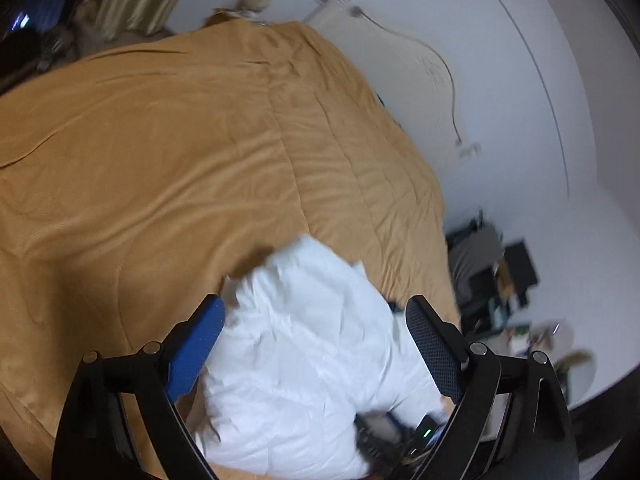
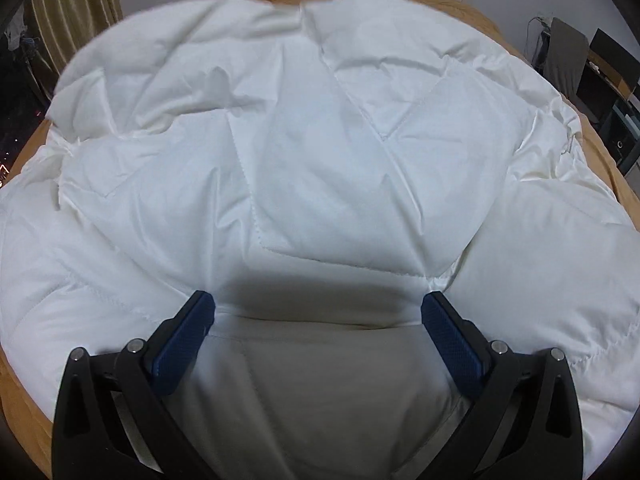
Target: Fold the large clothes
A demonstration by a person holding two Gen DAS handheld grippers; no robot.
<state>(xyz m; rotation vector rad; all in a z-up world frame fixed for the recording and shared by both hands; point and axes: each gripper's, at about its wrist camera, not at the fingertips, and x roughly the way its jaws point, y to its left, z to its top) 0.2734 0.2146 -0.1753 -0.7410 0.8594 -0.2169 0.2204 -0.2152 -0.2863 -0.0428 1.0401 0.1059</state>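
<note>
A large white quilted garment (image 2: 312,152) lies in a puffy heap on a bed with a mustard cover (image 1: 180,140). My right gripper (image 2: 319,304) hangs open just above the heap's near part, blue pads wide apart, with a shaded fold of cloth lying between them. In the left wrist view the same white garment (image 1: 304,352) sits further off at the bed's near edge. My left gripper (image 1: 316,308) is open and raised above it, holding nothing. A dark device with a green light (image 1: 404,436), probably the right gripper, rests at the garment's lower edge.
A white headboard with a hanging cable (image 1: 448,68) stands behind the bed. Dark boxes and clutter (image 1: 492,276) crowd the floor to the right of the bed. Striped curtains (image 2: 76,4) hang at the far left, and dark furniture (image 2: 572,60) stands at the far right.
</note>
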